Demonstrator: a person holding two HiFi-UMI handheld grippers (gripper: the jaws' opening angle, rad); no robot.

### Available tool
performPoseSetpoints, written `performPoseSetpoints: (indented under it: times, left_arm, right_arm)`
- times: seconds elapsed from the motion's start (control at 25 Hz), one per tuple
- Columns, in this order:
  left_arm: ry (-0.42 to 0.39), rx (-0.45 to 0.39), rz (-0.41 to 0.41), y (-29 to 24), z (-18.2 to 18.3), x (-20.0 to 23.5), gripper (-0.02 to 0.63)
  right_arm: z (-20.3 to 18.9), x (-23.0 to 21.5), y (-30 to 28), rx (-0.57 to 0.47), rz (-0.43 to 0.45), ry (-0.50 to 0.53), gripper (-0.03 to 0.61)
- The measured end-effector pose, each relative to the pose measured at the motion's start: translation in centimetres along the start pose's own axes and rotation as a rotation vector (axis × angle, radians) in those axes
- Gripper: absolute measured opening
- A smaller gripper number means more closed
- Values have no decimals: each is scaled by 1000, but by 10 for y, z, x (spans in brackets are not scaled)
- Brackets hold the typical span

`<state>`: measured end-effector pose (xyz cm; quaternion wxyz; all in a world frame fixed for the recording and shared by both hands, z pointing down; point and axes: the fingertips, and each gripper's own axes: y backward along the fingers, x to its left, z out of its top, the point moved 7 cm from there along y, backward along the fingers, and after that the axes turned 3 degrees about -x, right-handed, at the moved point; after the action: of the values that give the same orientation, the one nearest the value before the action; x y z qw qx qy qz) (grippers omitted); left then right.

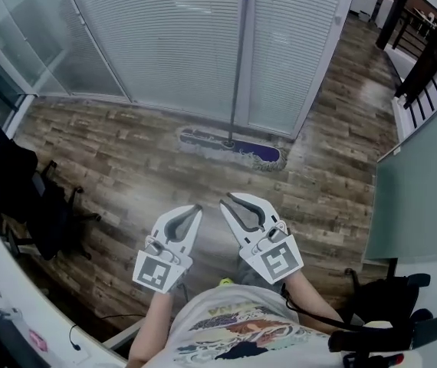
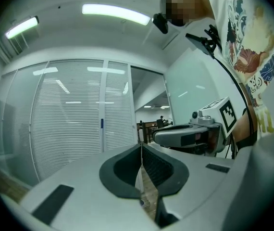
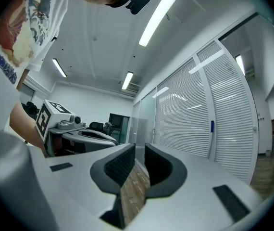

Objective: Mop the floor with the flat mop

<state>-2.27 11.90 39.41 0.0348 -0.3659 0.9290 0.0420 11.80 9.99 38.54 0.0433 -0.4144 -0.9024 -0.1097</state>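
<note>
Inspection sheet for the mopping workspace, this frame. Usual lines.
Surface: wood-plank floor.
Job's things: flat mop, head flat on the floor, handle leaning against the blinds partition, untouched.
Clutter: black office chair at left; dark item at lower right, unclear what.
Grippers: left gripper and right gripper both shut, nothing held, short of the mop.
Cables: black cable hanging beside the person's shirt.
Surroundings: glass panel at right; open doorway beyond the partition.
</note>
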Motion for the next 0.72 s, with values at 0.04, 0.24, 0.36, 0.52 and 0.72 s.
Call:
performPoseSetpoints:
  times: [0.04,0.24,0.36,0.52,0.72]
  left_arm:
    - [3,2,2,-18,-1,8,12]
    - [-18,12,0,-111,1,37,12]
    - [-18,8,-10,-157,1,51,12]
    - [-7,30,-19,-201,-12,63,14]
    - [-5,64,-39,-236,-24,80,14]
  right_arm:
    - [-8,-18,-4,29,11,6,44]
    - [-30,-110,-24,42,19,-18,44]
    - [-36,-158,-39,19,22,-54,46]
    - [-55,-204,-55,89,60,-73,95]
    - [-64,-239,-70,103,22,-104,149]
